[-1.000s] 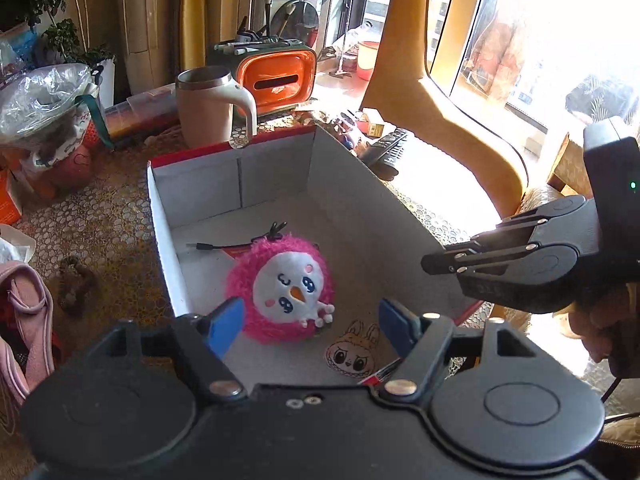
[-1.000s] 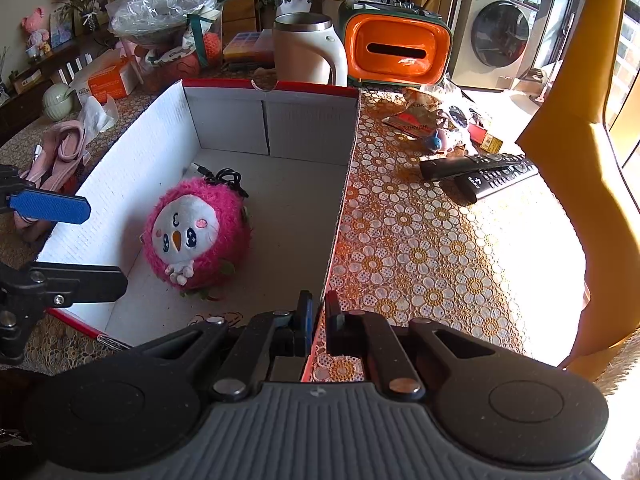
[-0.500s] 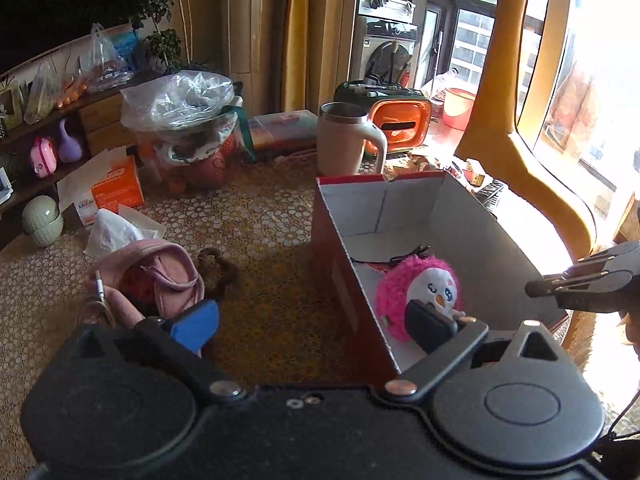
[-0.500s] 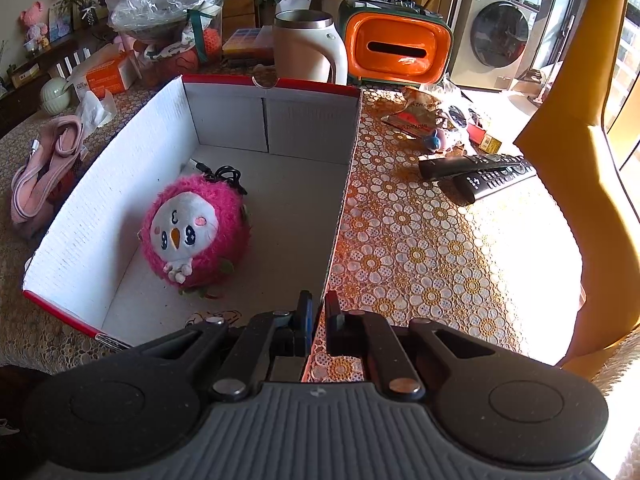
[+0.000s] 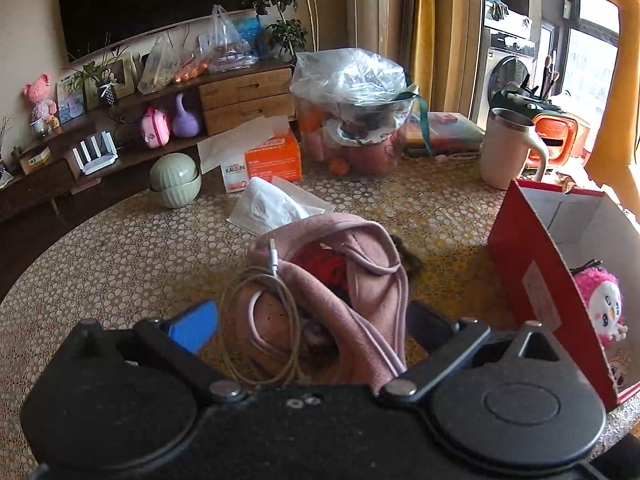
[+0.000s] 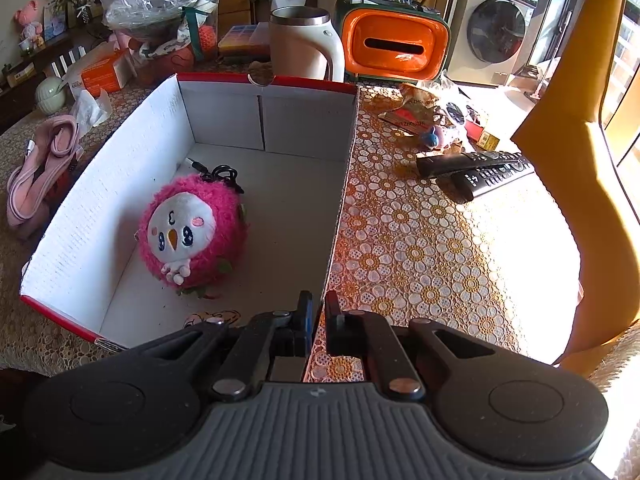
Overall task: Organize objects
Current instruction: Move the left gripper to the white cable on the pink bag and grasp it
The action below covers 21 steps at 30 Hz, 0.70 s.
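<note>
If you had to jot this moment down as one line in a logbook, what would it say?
left gripper: open over pink pouch | right gripper: shut on box wall | plush toy: in box

Left hand-held gripper [image 5: 310,326] gapes wide, angled downward; right hand-held gripper [image 6: 317,314] is clamped closed.

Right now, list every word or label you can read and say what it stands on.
"KAKUN", uncertain: white end of the orange cardboard tissue box.
"ZHOUSHI": crumpled red snack wrapper.
White label on the red cardboard box: too blurred.
Buttons on the black remote controls: too small.
</note>
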{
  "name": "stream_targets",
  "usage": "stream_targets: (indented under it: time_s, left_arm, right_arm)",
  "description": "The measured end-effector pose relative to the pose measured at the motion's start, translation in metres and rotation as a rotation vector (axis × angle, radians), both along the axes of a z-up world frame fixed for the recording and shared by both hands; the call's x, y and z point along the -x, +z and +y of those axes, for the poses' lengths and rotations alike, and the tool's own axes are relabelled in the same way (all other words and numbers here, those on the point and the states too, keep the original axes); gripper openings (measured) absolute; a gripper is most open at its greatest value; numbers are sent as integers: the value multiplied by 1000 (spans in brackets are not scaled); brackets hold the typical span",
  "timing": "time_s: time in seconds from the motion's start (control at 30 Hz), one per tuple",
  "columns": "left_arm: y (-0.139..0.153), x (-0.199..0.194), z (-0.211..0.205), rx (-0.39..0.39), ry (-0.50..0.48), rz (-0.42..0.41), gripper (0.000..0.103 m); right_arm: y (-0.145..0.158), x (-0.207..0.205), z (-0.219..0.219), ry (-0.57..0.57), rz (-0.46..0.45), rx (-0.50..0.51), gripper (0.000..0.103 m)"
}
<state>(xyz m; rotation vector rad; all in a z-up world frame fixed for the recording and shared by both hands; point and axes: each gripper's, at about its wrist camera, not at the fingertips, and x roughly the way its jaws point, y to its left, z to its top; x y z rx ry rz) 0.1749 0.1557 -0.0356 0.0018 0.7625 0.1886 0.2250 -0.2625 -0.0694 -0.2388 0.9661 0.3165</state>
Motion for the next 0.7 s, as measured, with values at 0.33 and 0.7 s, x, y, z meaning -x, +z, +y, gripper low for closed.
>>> stream_targets:
  time_s: [0.33, 0.7]
  left_arm:
    - [-34, -17, 18, -63, 37, 32, 82]
    - [-57, -36, 19, -73, 30, 65, 51]
  right_arm:
    - [-1, -1, 1, -5, 6, 7, 6]
    - [-3, -3, 4, -10, 17, 18, 6]
